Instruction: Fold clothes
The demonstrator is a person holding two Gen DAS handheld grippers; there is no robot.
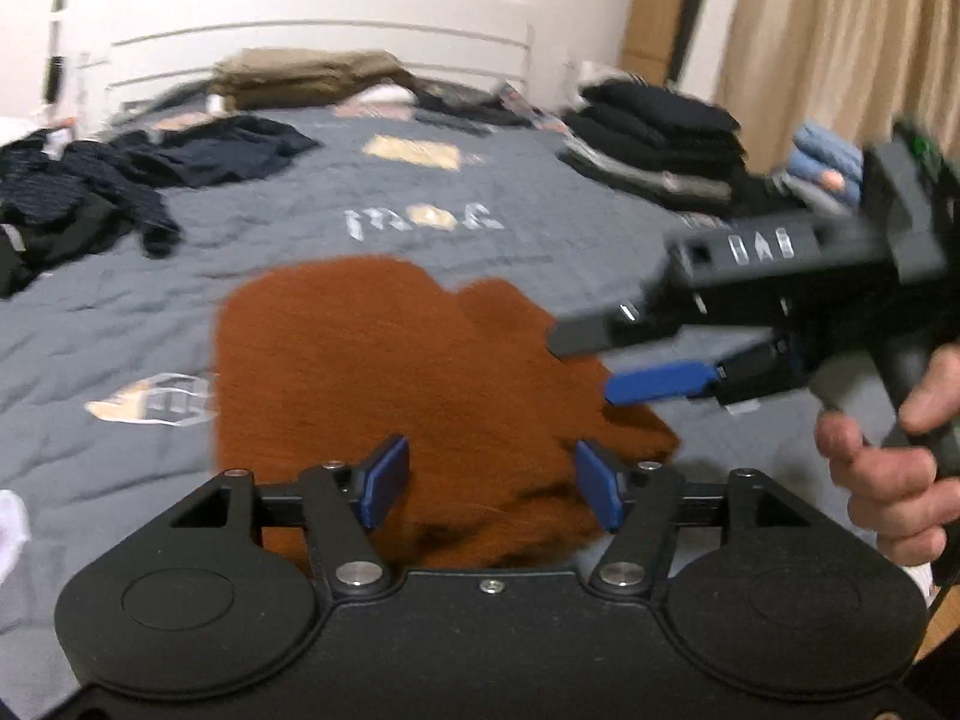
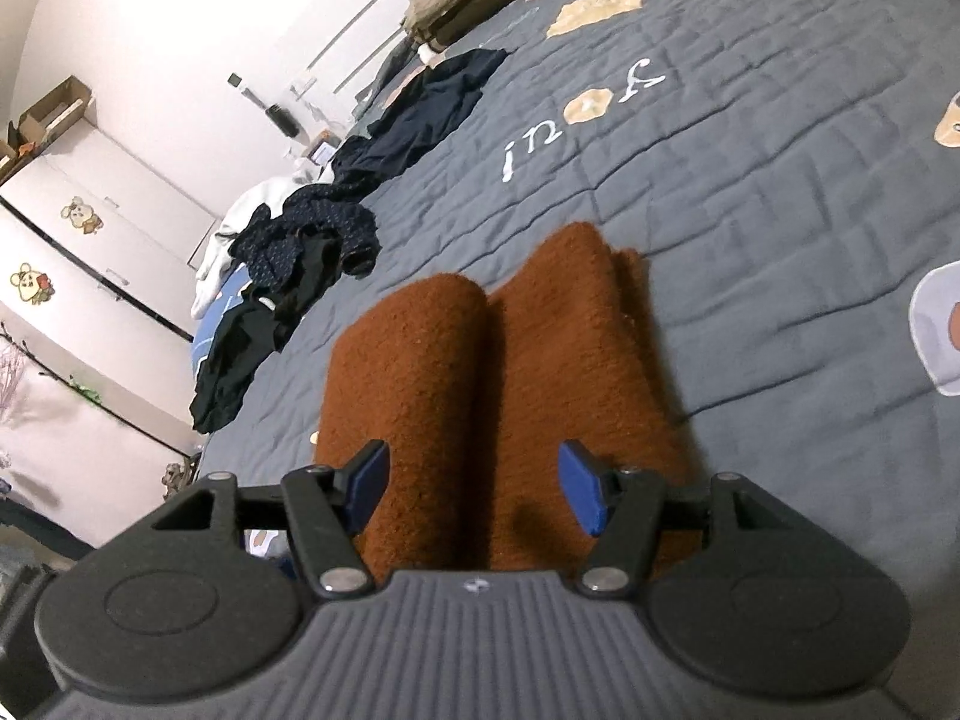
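Bare quilt [image 2: 750, 228] around sweater [image 2: 480, 372]; dark clothes [image 2: 288, 276] (heaped) crowd left edge

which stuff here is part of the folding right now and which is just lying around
In the job:
brown sweater
left gripper, open
right gripper, open

Lying about:
dark clothes heap
folded stack
khaki bundle
grey quilt

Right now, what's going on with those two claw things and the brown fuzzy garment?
Left gripper open, right gripper open, both empty. Brown sweater folded on grey quilt. Nothing in the way.
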